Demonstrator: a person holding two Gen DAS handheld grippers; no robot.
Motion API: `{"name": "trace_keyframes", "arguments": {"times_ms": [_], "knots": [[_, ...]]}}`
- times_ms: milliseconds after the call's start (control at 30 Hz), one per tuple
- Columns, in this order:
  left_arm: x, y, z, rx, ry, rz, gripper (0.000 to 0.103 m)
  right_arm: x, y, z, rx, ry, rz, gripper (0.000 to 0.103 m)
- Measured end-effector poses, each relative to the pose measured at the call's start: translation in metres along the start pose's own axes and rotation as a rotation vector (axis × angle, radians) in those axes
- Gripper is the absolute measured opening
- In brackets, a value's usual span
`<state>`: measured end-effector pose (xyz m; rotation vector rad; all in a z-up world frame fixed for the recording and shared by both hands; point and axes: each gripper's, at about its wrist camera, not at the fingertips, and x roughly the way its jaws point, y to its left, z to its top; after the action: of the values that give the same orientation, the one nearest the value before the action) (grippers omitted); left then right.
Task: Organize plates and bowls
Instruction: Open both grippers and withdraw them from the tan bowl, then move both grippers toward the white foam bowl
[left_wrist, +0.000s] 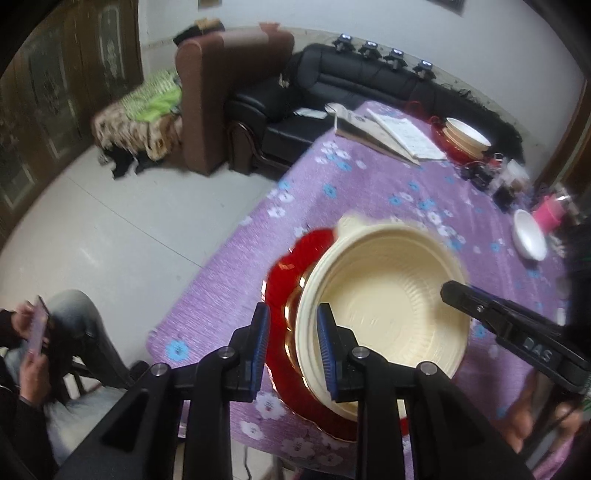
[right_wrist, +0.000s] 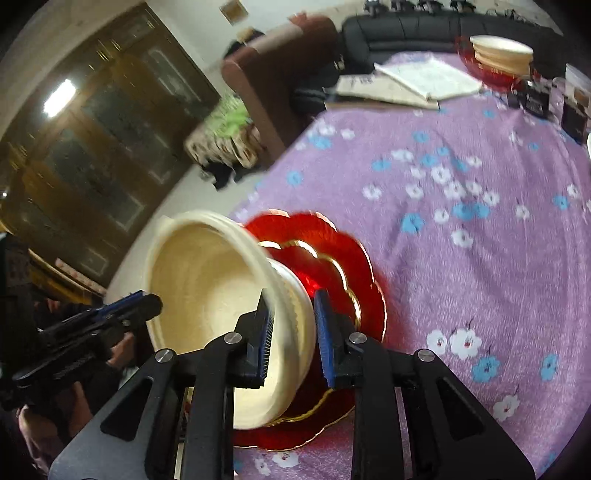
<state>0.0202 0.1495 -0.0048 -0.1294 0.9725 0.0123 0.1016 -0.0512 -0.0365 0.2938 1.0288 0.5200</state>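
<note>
ribbed cream bowl | on scalloped red plate | flowered purple cloth

You have a cream bowl of matt, ribbed plastic sitting on a glossy red plate with a shiny gold rim. Under them your tablecloth is soft, fuzzy purple cloth. Your gripper pads look like ridged blue rubber on matt black plastic.

Pale floor, brown armchair, black sofa, dark wooden cabinet
</note>
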Motion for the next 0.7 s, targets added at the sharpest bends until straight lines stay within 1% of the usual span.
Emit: {"name": "trace_keyframes", "arguments": {"times_ms": [33, 100, 267, 333, 400, 467, 533, 600, 700], "knots": [[-0.001, 0.0, 0.001, -0.005, 0.001, -0.009, 0.026, 0.001, 0.003, 0.0, -0.017, 0.006, -0.001, 0.038], [-0.001, 0.001, 0.002, -0.013, 0.004, -0.014, 0.026, 0.003, 0.002, -0.001, -0.018, 0.021, -0.017, 0.038], [-0.005, 0.0, 0.002, -0.035, -0.001, -0.016, 0.026, -0.018, -0.018, 0.003, 0.061, -0.067, 0.01, 0.038], [-0.009, -0.009, 0.003, -0.017, -0.012, -0.023, 0.026, -0.03, -0.03, 0.004, 0.09, -0.102, 0.011, 0.038], [-0.011, -0.026, 0.002, 0.018, -0.016, -0.032, 0.026, -0.04, -0.04, 0.003, 0.107, -0.124, -0.001, 0.038], [-0.012, -0.052, -0.001, 0.083, -0.016, -0.054, 0.033, -0.048, -0.052, 0.002, 0.129, -0.139, -0.016, 0.038], [-0.011, -0.083, -0.008, 0.161, -0.006, -0.087, 0.046, -0.057, -0.068, -0.001, 0.158, -0.152, -0.028, 0.038], [-0.01, -0.114, -0.014, 0.224, 0.003, -0.119, 0.052, -0.07, -0.087, -0.007, 0.188, -0.166, -0.049, 0.038], [-0.002, -0.165, -0.028, 0.33, 0.046, -0.182, 0.054, -0.1, -0.112, -0.02, 0.217, -0.211, -0.093, 0.038]]}}
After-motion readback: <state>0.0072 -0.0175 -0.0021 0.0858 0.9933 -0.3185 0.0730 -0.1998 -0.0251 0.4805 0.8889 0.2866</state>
